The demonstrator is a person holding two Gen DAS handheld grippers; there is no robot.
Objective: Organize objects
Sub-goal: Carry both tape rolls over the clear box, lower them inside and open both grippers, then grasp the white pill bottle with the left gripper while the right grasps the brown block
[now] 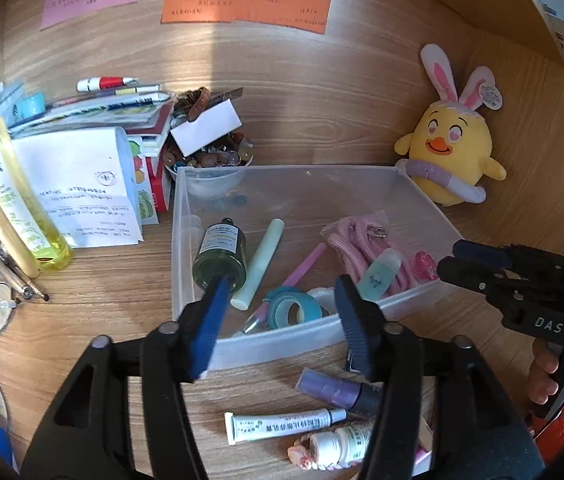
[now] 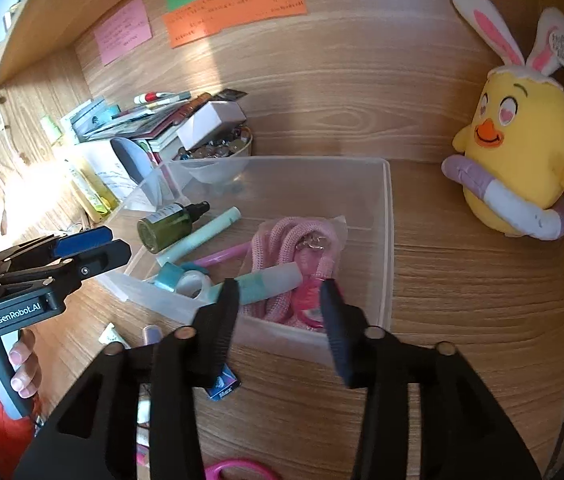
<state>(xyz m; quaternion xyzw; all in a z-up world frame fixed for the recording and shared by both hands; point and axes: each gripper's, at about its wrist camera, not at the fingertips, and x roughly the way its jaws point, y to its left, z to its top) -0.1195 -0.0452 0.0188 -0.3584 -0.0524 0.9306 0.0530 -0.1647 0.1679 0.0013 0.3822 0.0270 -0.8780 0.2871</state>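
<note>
My left hand-held gripper (image 1: 280,304) stands about half open over the near wall of the clear plastic bin (image 1: 422,196), with nothing between its blue pads. My right hand-held gripper (image 2: 280,300) is partly open above the bin's near right corner and holds nothing; it slopes down toward the contents.

Inside the bin, the dark green glass bottle (image 1: 221,254) lies on its side, base toward me, black cap pointing to the far wall. Beside it the pale green tube (image 1: 260,262) lies on a near-parallel axis. The blue tape rolls (image 1: 292,308) sit by the near wall. A frosted teal bottle (image 2: 270,282) rests across the braided pink cord (image 2: 282,236), cap toward the right.

On the wooden surface (image 1: 102,280) outside the bin lie a purple bottle (image 1: 330,390) and a white tube (image 1: 282,424), both running left-right. A yellow plush chick (image 1: 448,152) stands upright.
</note>
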